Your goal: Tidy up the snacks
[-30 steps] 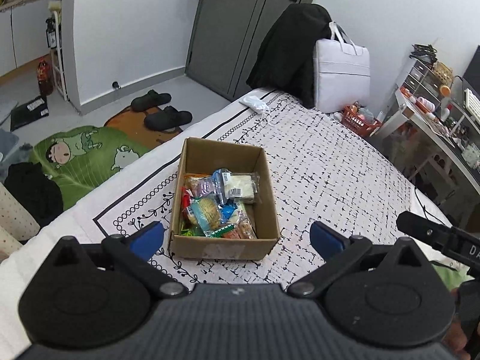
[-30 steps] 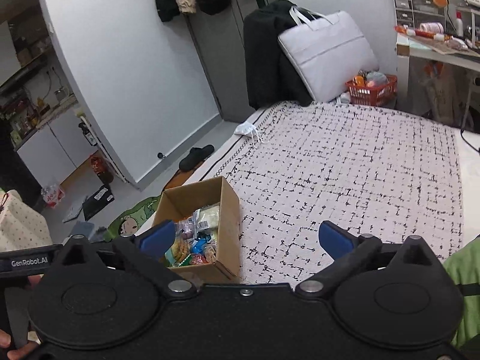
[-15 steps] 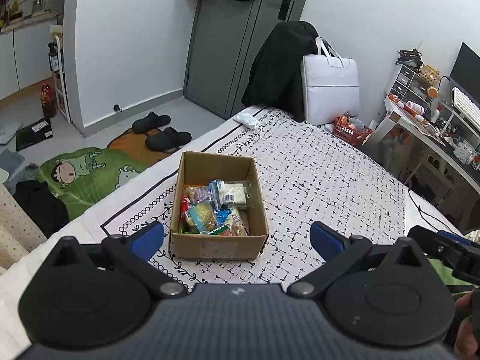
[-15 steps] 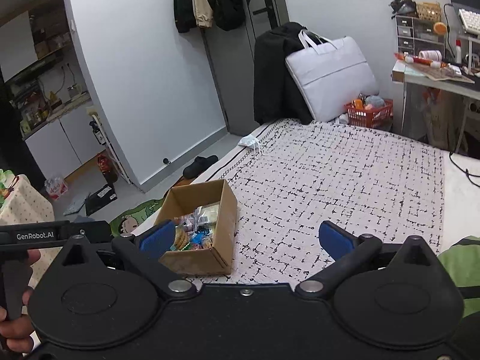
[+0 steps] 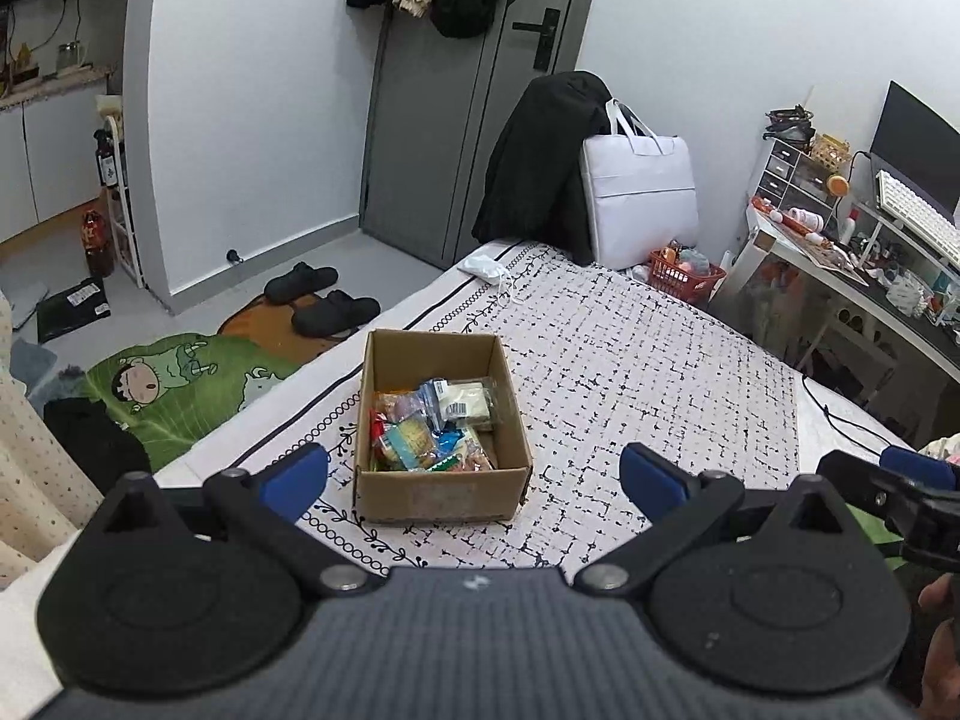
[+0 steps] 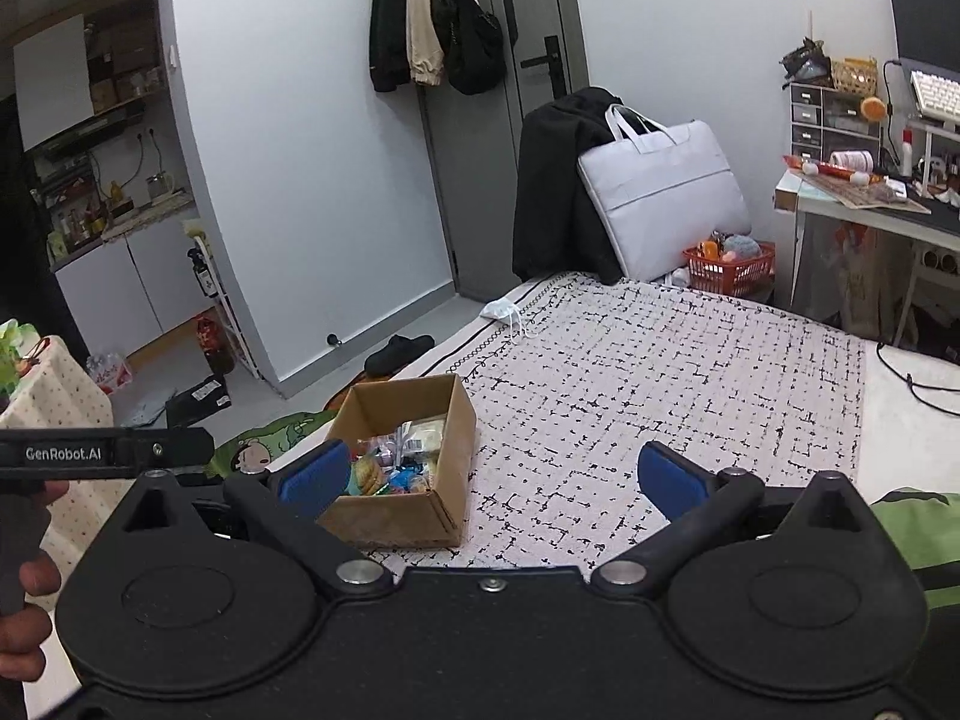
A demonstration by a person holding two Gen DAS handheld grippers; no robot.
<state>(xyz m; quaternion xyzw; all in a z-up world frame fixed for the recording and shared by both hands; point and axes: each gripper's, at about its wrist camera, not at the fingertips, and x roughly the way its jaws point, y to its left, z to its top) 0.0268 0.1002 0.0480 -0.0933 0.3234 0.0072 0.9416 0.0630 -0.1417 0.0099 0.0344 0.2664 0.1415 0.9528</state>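
Observation:
An open cardboard box [image 5: 441,492] sits on the bed near its front left edge. Several wrapped snacks [image 5: 432,426] lie inside it. The box also shows in the right wrist view [image 6: 414,516], with the snacks [image 6: 396,468] partly hidden behind its wall. My left gripper [image 5: 471,477] is open and empty, held above and behind the box. My right gripper [image 6: 492,477] is open and empty, to the right of the box. The right gripper's tip shows at the right edge of the left wrist view [image 5: 888,486].
The bed has a black-and-white patterned cover [image 5: 630,372]. A white face mask [image 5: 489,270] lies at its far end. A black coat and white bag [image 5: 639,204] stand beyond. A cluttered desk [image 5: 840,258] is at the right. Slippers [image 5: 327,300] and a green mat [image 5: 174,384] lie on the floor at left.
Both grippers have pulled back and risen, so the box looks smaller and farther away. Both stay open. The box and snacks have not moved.

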